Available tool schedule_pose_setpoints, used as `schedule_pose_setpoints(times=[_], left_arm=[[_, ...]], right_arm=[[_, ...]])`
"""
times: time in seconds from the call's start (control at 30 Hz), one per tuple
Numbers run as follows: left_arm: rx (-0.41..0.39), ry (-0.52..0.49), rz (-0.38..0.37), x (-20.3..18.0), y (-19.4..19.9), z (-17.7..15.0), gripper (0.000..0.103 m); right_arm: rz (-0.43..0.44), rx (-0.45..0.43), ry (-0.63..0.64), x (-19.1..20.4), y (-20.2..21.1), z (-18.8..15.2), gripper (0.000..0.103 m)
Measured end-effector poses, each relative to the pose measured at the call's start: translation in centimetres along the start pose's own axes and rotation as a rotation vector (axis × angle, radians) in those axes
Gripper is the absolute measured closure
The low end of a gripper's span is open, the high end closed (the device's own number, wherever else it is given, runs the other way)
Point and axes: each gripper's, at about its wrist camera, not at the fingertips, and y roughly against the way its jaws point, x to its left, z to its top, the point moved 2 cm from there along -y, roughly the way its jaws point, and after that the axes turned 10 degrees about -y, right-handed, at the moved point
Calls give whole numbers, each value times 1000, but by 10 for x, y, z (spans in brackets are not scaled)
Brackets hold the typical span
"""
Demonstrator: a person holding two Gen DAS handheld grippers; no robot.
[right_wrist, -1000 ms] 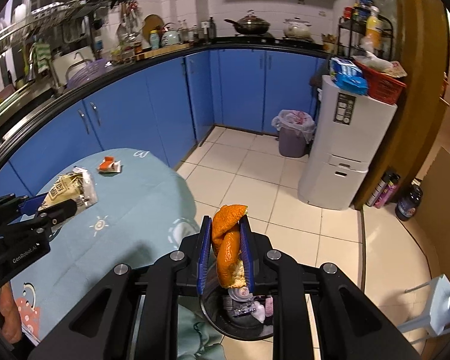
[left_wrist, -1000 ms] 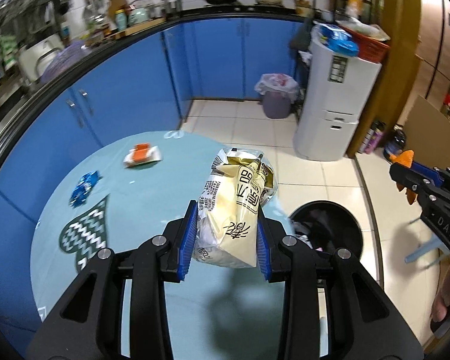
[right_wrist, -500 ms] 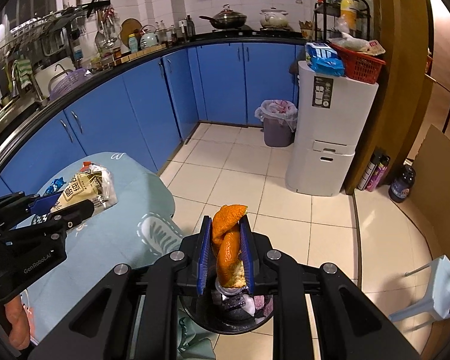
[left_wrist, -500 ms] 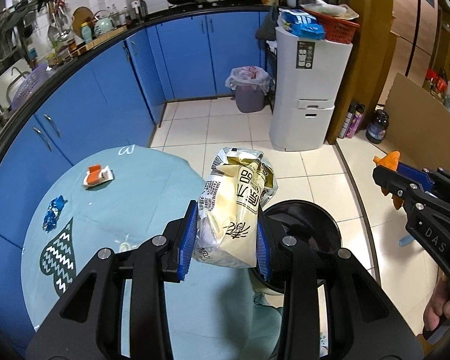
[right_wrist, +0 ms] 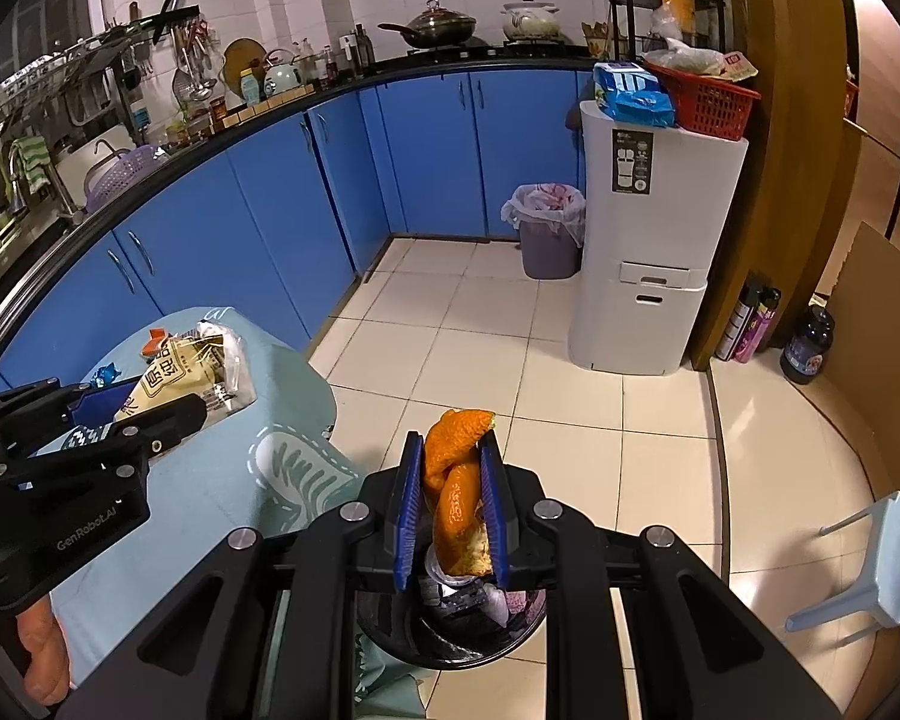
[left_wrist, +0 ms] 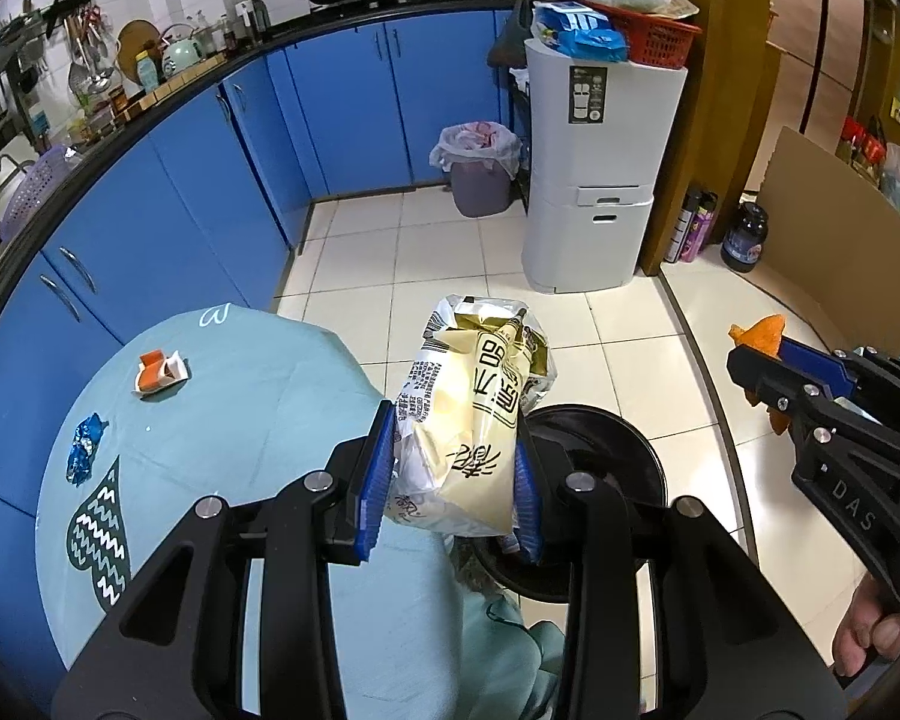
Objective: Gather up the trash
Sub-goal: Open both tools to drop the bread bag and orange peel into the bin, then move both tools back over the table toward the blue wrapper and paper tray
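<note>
The black body of the right gripper (left_wrist: 756, 372) carries the raised letters "DAS", while the left gripper (right_wrist: 150, 414) is marked "GenRobot.AI". The yellow snack bag (left_wrist: 474, 438) bears large Chinese characters, too creased to read with certainty. A dark label on the white cabinet (right_wrist: 633, 159) stays illegible.

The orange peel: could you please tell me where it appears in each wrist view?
Left wrist: orange peel at the right edge, in the right gripper.
Right wrist: bottom centre, clamped upright over the black bin.
Shared landmark: the white cabinet with a red basket on top.
</note>
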Motion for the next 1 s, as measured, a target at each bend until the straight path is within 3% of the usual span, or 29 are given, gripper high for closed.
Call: schedule_pose_setpoints(times=[0.03,0.07,0.1,0.17,0.23,0.33,0.57,0.63,0.67,0.7,1.0], left_arm=[[0,0,-2,0,-2,1,65],[2,-1,-11,-2,-3,3,56],[0,3,-29,-2,-3,5,39],[-25,14,-19,-2,0,9,23],[-47,3,-16,-4,3,13,22],[-50,5,-12,-4,2,17,6],[-15,75,13,20,-5,15,4],[0,106,28,33,-8,11,4],[5,124,38,42,-9,8,4],[9,135,46,47,-9,6,4],[16,289,153,127,-1,-29,4]], right_arm=[[1,5,-4,-1,-2,0,84],[0,8,-7,-2,-3,1,84],[-4,9,-16,-5,-4,1,84],[-8,10,-21,-8,-7,2,84],[-13,15,-21,-11,-10,2,84],[-10,30,-31,-14,-15,2,84],[17,94,-49,-12,-34,-1,83],[31,125,-50,-10,-41,-3,67],[36,134,-53,-9,-43,-2,37],[44,127,-59,-8,-44,-1,18],[25,116,23,35,-58,5,18]])
